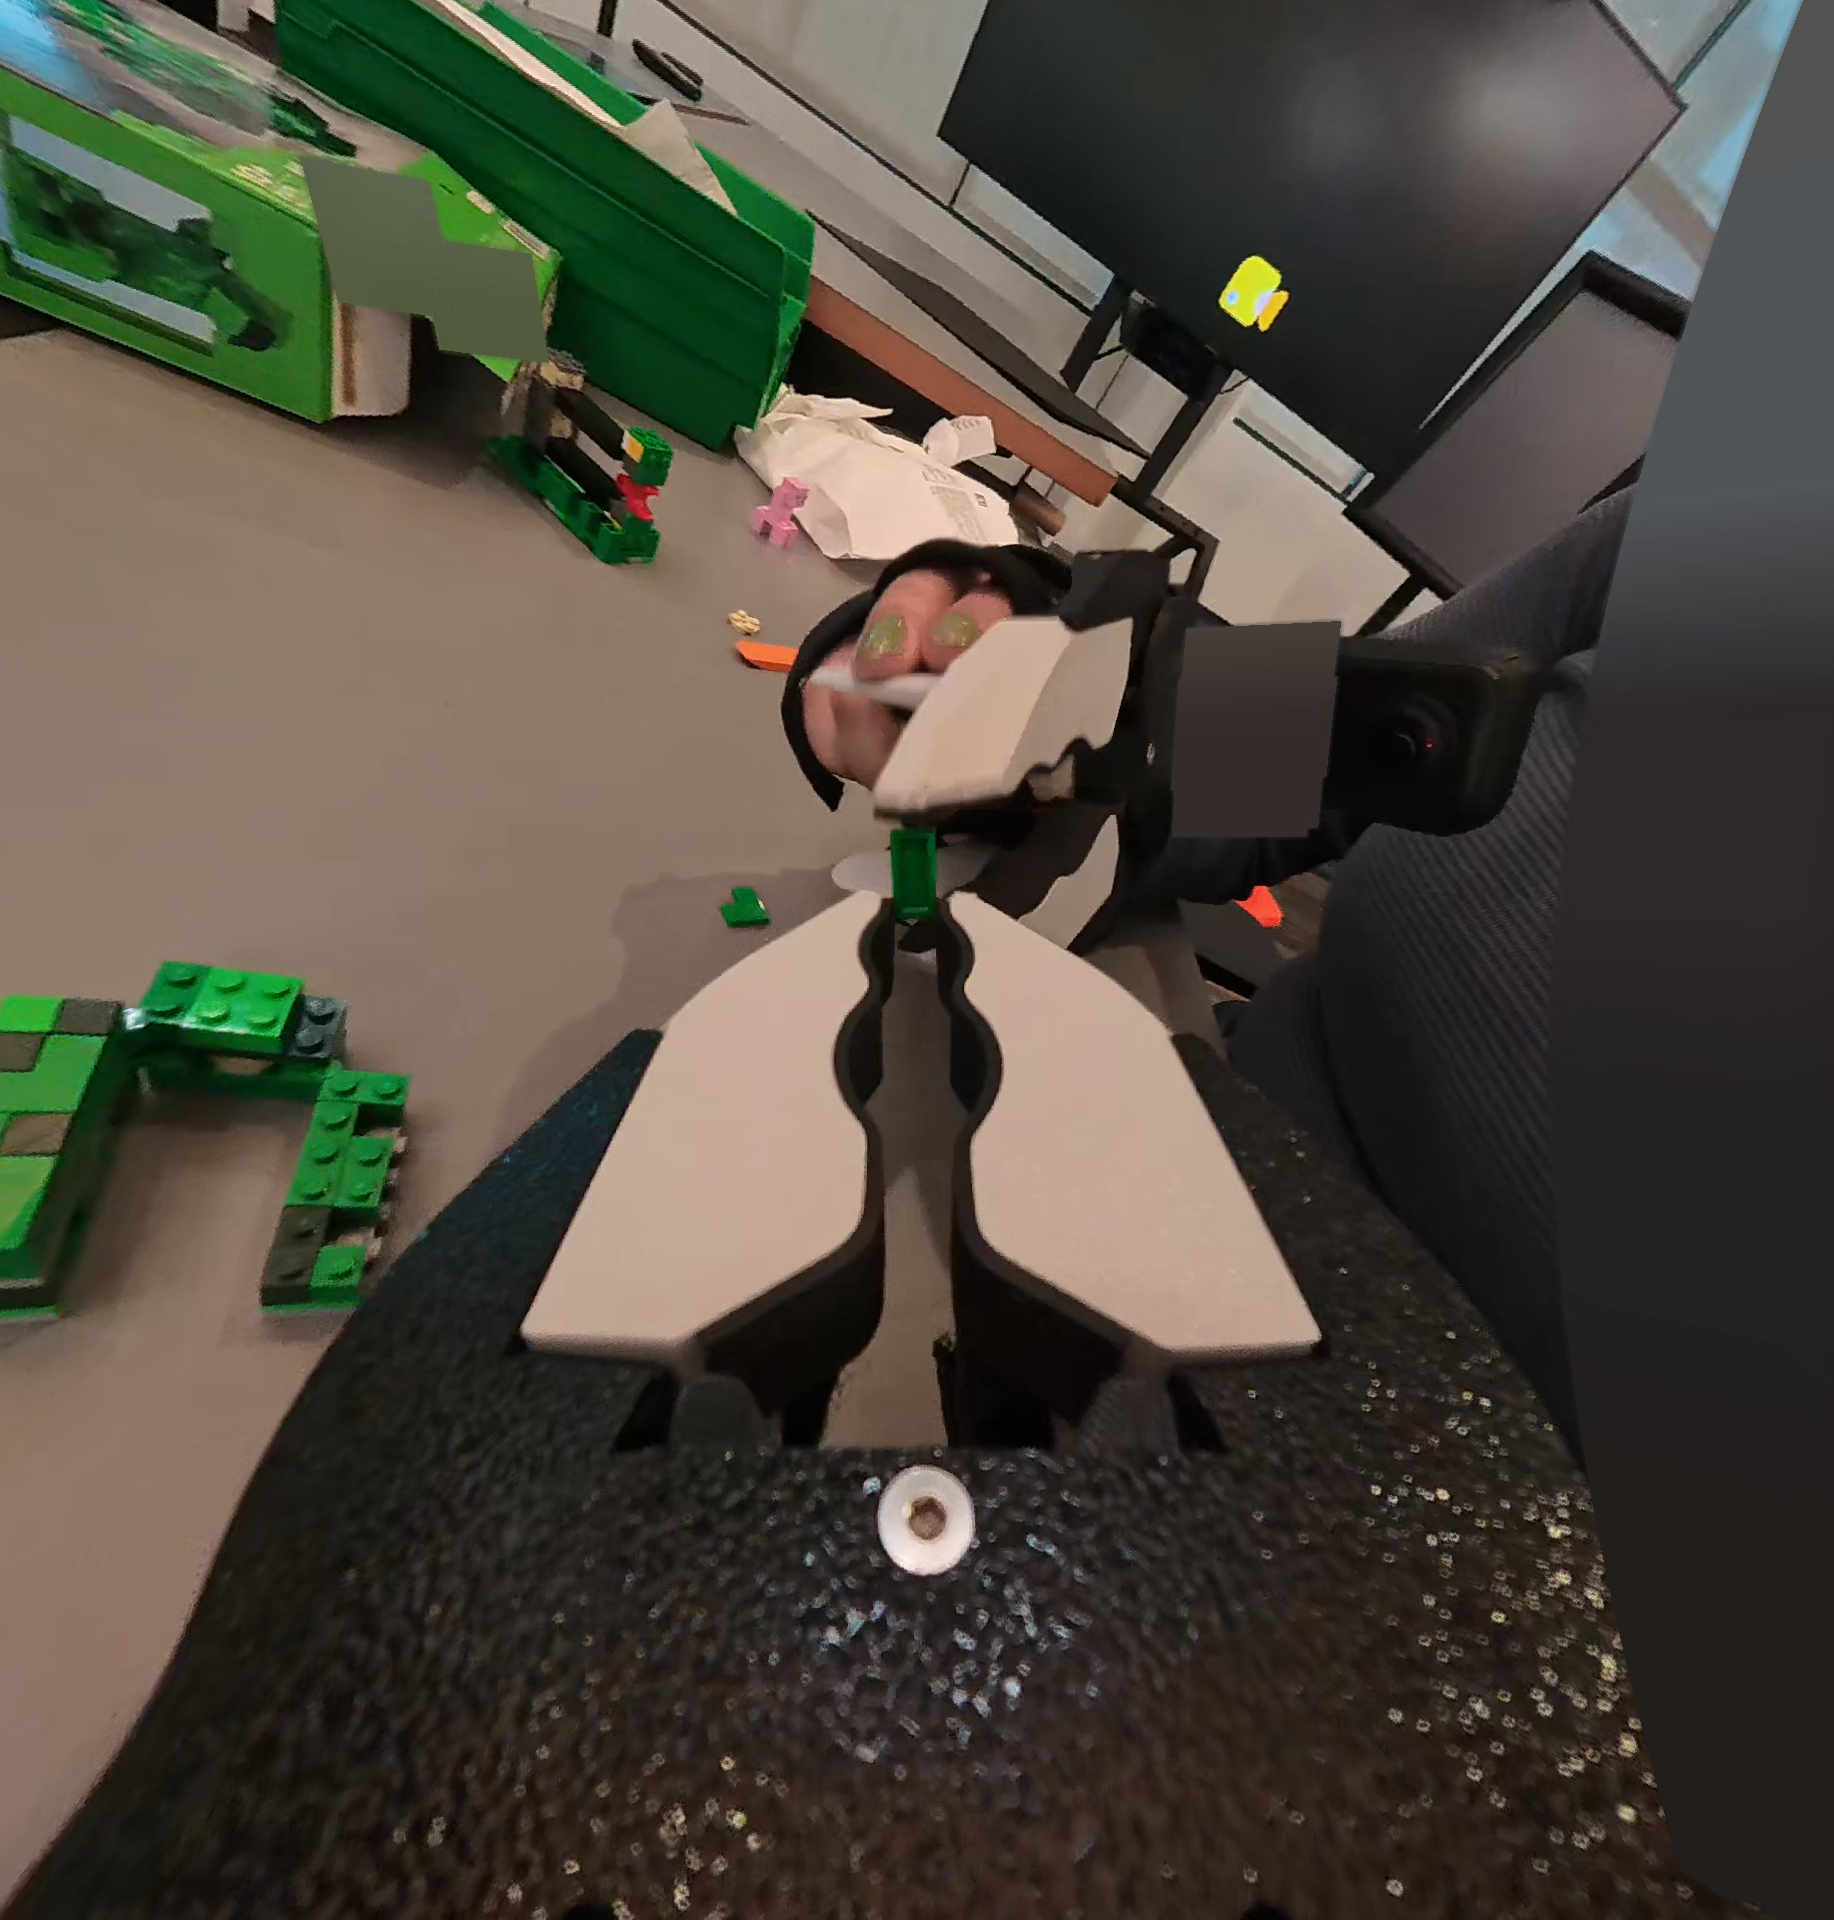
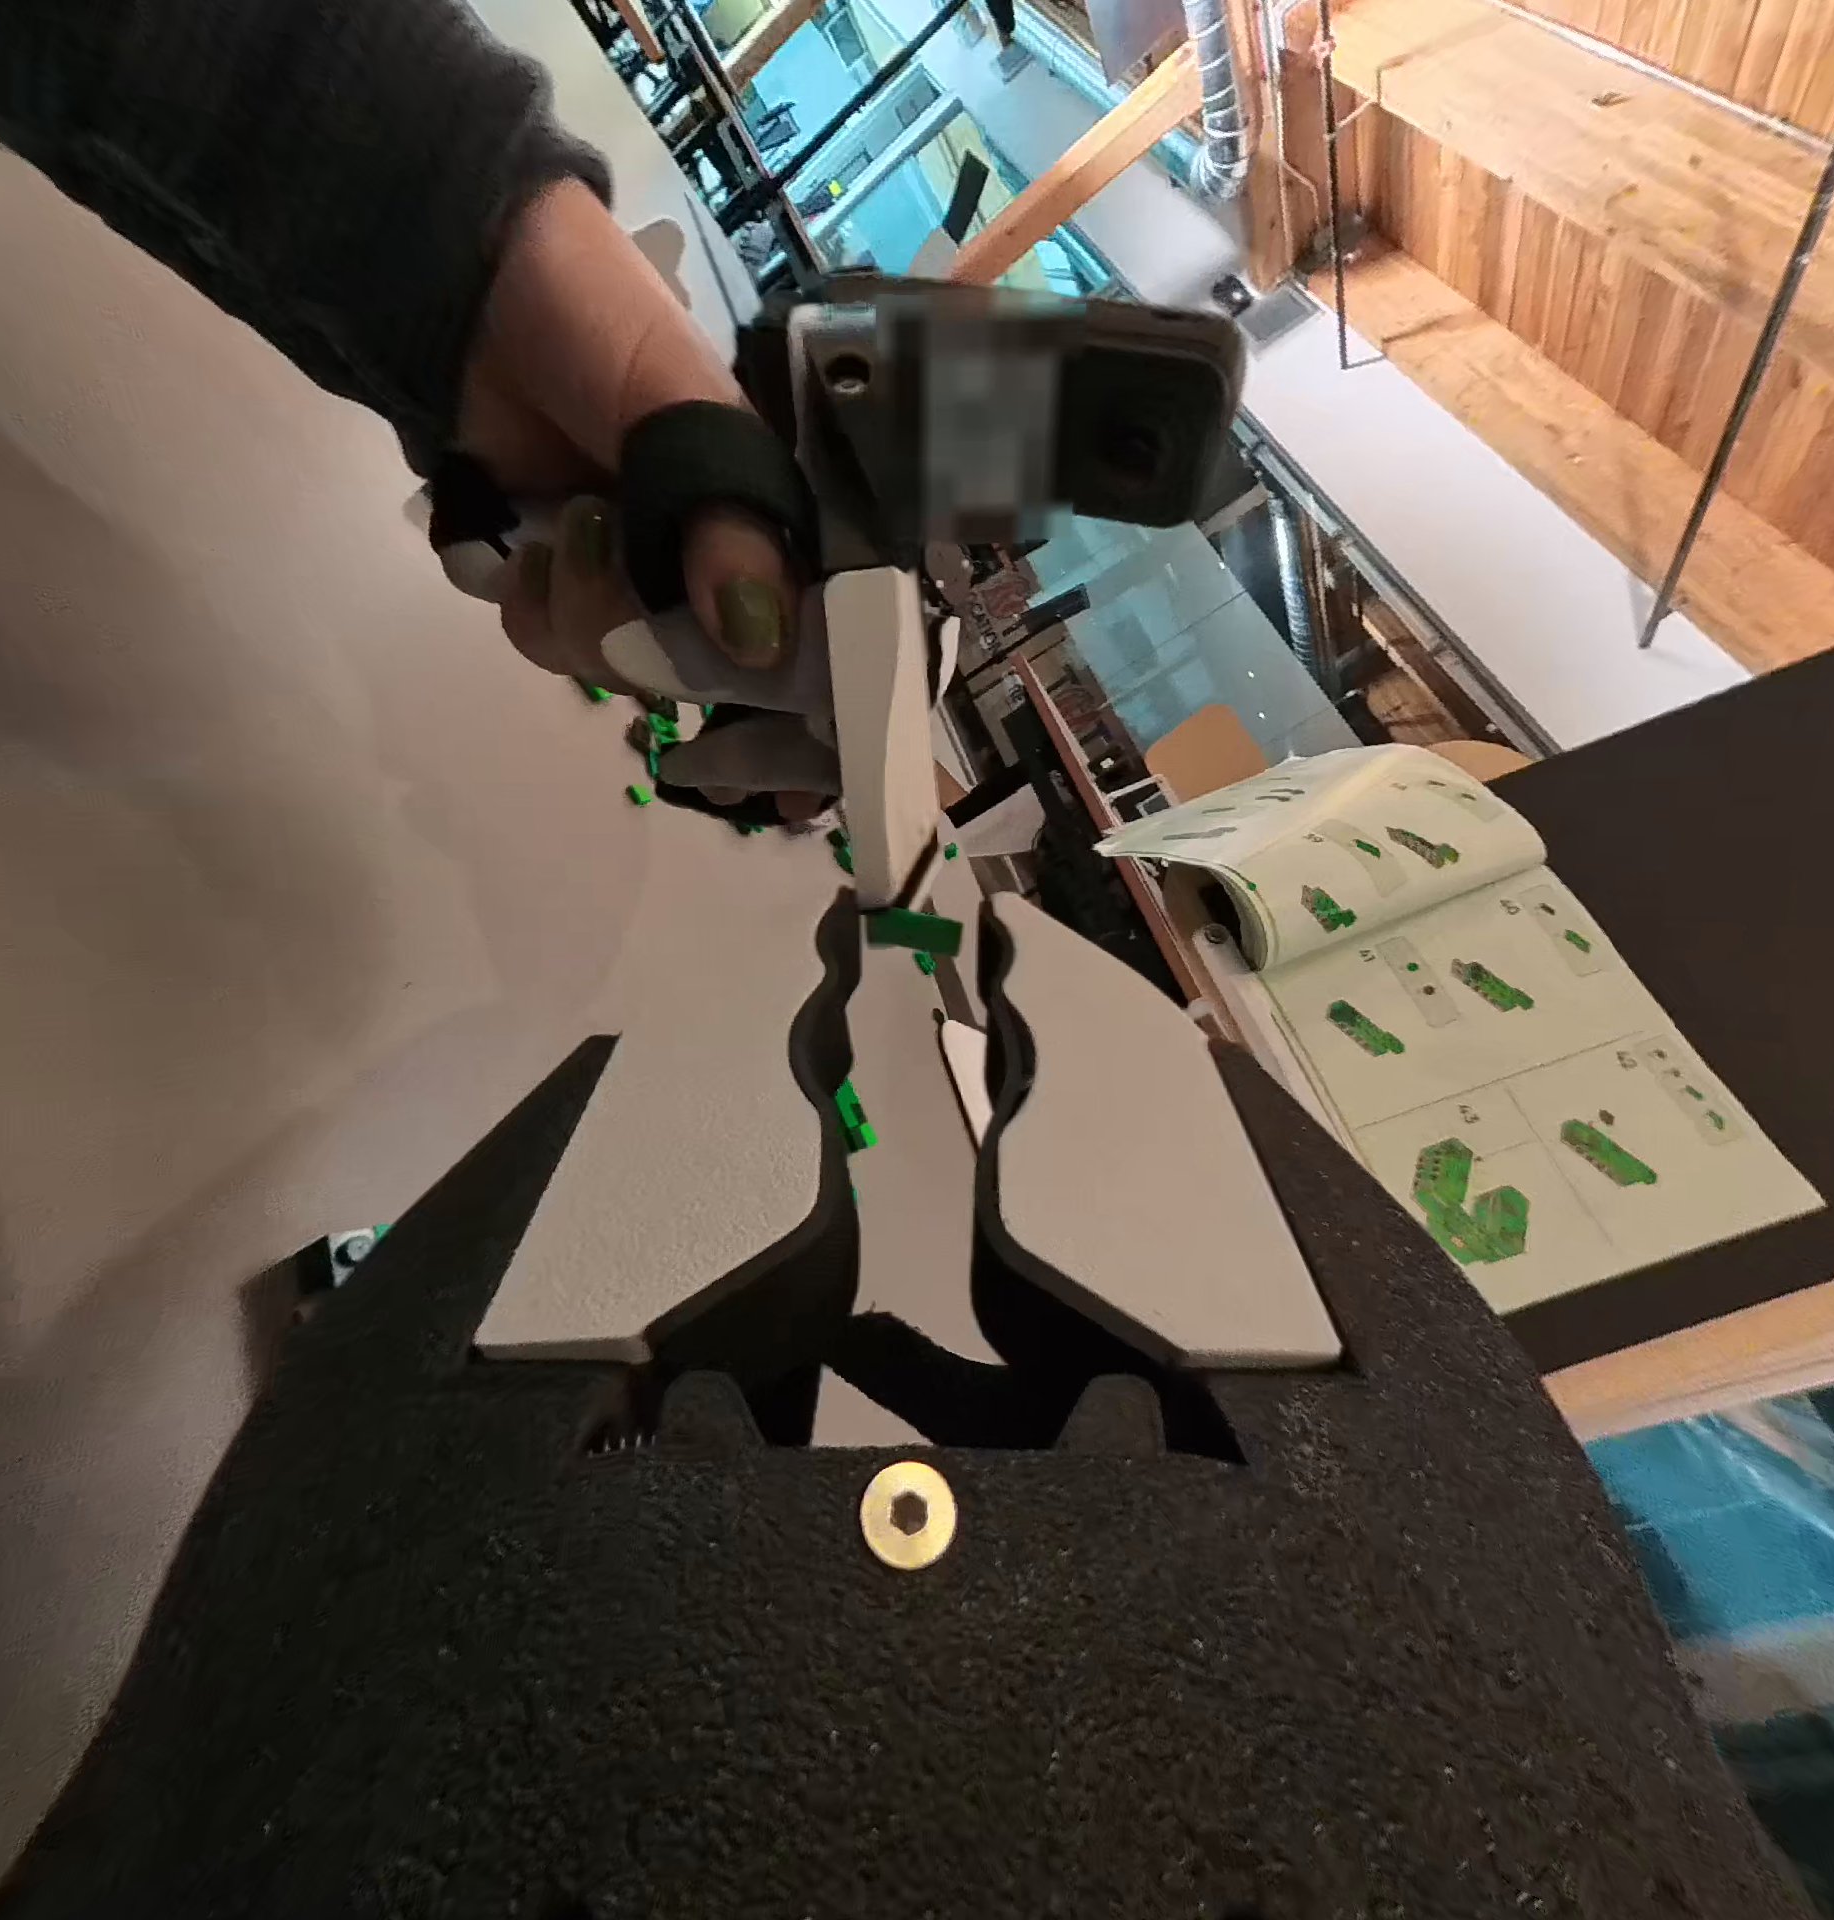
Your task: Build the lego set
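Observation:
A small green brick sits in the air between the two grippers. My left gripper is shut on its near end. It also shows in the right wrist view, coming down from above with the green brick sticking out sideways from its tips. My right gripper is open, with one jaw on each side of the brick and a small gap on the right side. In the left wrist view the right gripper meets the brick's far end, held by a hand. A partly built green model lies on the grey table at the left.
A second small build, green boxes, a pink piece, an orange piece, a loose green piece and a crumpled paper bag lie on the table. An open instruction booklet lies to the right. Loose green pieces are scattered beyond. My left and right fingertips are right by each other.

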A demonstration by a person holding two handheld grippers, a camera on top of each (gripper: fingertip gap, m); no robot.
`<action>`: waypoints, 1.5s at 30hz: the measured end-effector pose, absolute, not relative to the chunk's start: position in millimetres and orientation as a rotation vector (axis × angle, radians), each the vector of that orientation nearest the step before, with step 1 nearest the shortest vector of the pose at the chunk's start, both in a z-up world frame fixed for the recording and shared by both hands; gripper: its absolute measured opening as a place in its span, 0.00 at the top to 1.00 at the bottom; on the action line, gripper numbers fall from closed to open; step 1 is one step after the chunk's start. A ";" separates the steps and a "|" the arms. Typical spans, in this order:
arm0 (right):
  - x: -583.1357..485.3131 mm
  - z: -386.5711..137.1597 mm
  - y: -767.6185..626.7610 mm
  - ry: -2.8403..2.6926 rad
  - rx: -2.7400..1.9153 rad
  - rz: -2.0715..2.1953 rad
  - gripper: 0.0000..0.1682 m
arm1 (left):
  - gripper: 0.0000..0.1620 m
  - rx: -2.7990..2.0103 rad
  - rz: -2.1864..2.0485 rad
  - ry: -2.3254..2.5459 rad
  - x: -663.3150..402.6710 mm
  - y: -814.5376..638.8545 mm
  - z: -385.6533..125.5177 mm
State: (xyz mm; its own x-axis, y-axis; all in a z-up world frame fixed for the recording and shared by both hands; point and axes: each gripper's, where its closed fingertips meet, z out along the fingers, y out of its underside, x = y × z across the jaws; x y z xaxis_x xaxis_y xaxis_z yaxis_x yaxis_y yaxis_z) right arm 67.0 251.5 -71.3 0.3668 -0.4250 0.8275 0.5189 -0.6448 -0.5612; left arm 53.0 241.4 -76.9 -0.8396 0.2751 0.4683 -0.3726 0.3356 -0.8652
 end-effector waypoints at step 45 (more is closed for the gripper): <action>50.8 -138.9 119.5 0.294 -2.614 -0.620 0.78 | 0.82 0.419 0.766 -3.225 174.7 385.1 -175.9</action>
